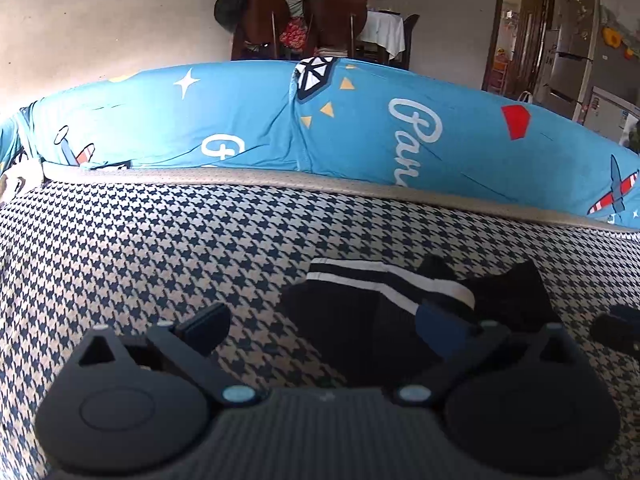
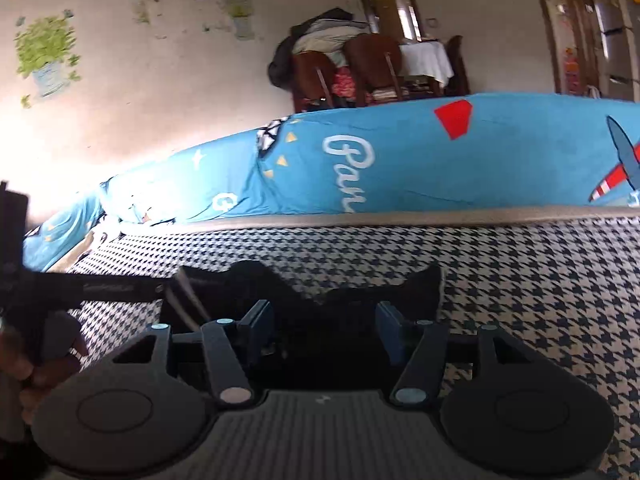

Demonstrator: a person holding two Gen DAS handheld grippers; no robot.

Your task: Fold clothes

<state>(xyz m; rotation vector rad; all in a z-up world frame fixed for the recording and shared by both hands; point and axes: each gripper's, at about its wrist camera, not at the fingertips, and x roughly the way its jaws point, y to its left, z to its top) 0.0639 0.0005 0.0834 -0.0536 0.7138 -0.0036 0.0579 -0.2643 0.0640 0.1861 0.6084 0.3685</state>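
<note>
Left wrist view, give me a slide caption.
Open left gripper hovers over a black white-striped garment on the houndstooth cover.

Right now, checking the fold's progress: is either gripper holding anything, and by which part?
Nothing is held. Both grippers' jaws stand open above the black garment.

Both the left gripper [image 1: 320,330] and the right gripper [image 2: 323,326] look like matt black plastic with pale metal rivets, the dark garment [image 1: 360,320] between their fingers is soft matt cloth with white stripes, lying on woven houndstooth fabric [image 1: 140,260], beyond it smooth blue printed cotton bedding [image 1: 240,120].
</note>
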